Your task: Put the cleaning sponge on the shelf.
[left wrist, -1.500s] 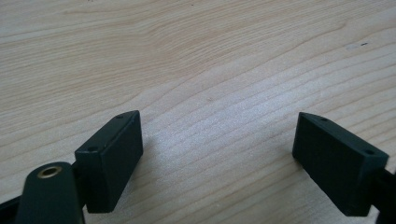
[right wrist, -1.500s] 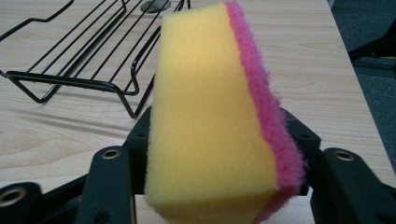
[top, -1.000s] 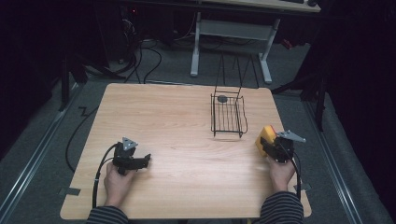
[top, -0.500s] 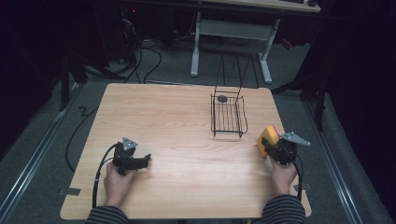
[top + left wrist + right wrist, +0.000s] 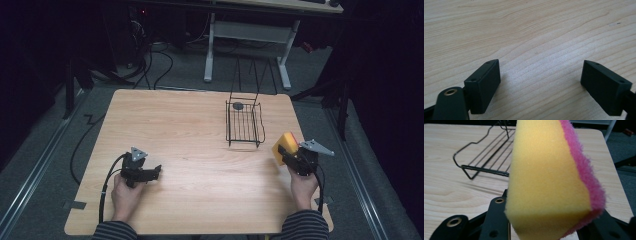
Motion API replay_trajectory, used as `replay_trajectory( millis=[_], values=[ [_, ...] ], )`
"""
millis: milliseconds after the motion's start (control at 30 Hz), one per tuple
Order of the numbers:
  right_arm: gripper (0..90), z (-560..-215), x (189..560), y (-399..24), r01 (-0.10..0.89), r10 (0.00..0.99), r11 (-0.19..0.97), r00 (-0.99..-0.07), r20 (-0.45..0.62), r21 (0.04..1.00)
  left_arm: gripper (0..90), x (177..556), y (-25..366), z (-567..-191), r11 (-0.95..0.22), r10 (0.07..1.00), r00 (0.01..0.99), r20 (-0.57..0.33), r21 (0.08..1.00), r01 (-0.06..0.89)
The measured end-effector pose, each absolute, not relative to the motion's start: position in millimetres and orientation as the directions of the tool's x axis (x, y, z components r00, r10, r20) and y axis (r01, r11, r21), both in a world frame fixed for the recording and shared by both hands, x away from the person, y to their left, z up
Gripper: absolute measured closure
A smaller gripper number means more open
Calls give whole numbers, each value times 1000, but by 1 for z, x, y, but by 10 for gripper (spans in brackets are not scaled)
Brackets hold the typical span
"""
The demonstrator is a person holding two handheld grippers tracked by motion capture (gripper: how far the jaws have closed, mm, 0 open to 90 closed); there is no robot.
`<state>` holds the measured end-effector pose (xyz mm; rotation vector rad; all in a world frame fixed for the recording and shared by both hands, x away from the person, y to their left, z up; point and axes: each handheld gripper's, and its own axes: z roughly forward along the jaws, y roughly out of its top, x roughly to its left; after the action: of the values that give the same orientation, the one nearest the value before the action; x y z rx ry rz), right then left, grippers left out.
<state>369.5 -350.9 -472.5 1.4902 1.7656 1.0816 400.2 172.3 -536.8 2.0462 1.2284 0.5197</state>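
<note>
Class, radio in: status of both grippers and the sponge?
Left gripper open, idle on table. Right gripper shut on sponge, lifted. Wire basket ahead, path clear.

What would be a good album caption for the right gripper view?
A yellow sponge with a pink scrubbing face, clamped in the right gripper, above a wooden table with a black wire rack beyond.

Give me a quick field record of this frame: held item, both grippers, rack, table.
held item: sponge, yellow with a pink scrub side
right gripper: shut on the sponge, near the table's right edge
left gripper: open, nothing between the jaws, low over bare wood
rack: black wire, on the table beyond the sponge; small dark round thing at its far end
table: light wood
</note>
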Motion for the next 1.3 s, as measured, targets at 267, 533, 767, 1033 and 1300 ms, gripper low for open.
replay_trajectory(
  millis=[267,533,767,1033,1300],
  values=[
    [607,-462,367,-345,490,969,51,-234,75,870,167,400,172,-537,-319,880,474,-9,728,606],
    [607,-447,365,-333,446,955,53,-285,86,893,167,400,172,-537,-319,881,474,-9,728,606],
    [607,-438,371,-321,443,941,72,-326,85,894,167,400,172,-537,-318,881,474,-10,729,607],
    [607,-430,382,-308,434,931,78,-354,90,898,167,400,172,-537,-318,881,474,-10,729,607],
    [607,-421,394,-299,438,924,79,-370,99,895,167,400,172,-537,-318,881,474,-10,729,606]
  ],
)
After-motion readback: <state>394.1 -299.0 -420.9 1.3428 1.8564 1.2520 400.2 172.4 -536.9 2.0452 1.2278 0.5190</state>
